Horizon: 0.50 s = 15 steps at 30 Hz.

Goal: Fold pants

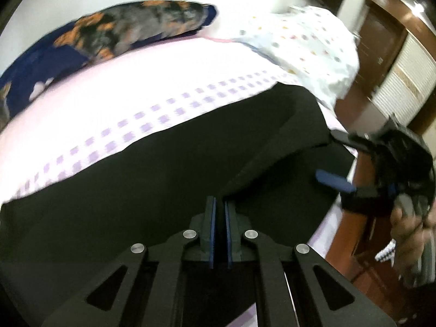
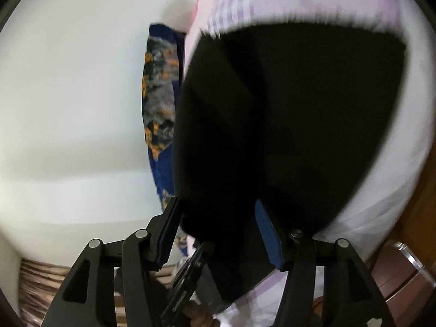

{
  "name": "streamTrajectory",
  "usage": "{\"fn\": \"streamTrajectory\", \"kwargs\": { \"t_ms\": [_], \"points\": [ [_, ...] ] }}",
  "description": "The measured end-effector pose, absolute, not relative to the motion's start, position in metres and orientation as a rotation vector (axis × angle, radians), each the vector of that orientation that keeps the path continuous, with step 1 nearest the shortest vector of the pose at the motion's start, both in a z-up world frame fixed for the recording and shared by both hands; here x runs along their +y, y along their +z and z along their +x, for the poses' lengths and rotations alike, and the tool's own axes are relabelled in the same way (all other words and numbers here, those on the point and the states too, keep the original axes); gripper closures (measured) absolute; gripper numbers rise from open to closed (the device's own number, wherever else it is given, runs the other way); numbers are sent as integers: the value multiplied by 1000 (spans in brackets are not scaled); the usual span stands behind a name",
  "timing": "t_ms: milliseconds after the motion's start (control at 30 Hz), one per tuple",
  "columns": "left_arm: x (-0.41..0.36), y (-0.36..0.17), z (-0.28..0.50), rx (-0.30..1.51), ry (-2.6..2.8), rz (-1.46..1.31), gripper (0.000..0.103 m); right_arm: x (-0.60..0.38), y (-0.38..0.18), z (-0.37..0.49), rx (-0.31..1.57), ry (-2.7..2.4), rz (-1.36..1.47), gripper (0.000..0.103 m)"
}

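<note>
Your left gripper (image 1: 220, 204) was closed narrow over the black pants (image 1: 163, 179), cloth between the pads unconfirmed. The pants lay flat on the bed (image 1: 136, 81), long axis running from it toward your right gripper (image 2: 218, 218), whose half-open jaws straddled the pants' near edge without pressing.

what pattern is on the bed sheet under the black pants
Pale pink sheet with a band of small purple squares, clearest in the left wrist view beside the pants.

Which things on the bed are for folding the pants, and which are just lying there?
For the job:
- black pants
- left hand-held gripper, jaws closed
- right hand-held gripper, jaws apart at the pants' edge

Just lying about:
- dark blue and orange patterned cloth
- white dotted cloth
- pink checked bedsheet underneath
</note>
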State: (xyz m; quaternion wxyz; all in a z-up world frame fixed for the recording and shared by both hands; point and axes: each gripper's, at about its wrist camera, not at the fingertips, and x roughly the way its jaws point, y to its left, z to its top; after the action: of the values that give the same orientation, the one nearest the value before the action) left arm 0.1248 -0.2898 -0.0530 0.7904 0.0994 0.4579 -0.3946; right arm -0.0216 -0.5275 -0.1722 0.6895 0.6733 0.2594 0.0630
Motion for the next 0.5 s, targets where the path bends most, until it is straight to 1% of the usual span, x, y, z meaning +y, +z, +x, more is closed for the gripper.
{"fn": "streamTrajectory", "kwargs": {
  "t_ms": [133, 300, 433, 500],
  "points": [
    [-283, -61, 129, 1010, -827, 201, 97, -507, -173, 1, 597, 186, 1525, 48],
    [-283, -65, 124, 1015, -829, 216, 97, -507, -161, 27, 514, 203, 1536, 46],
    [-284, -66, 120, 1010, -837, 232, 97, -518, -160, 40, 497, 136, 1542, 46],
    [-284, -67, 120, 1016, -839, 230, 97, -524, -157, 42, 494, 112, 1523, 51]
  ]
}}
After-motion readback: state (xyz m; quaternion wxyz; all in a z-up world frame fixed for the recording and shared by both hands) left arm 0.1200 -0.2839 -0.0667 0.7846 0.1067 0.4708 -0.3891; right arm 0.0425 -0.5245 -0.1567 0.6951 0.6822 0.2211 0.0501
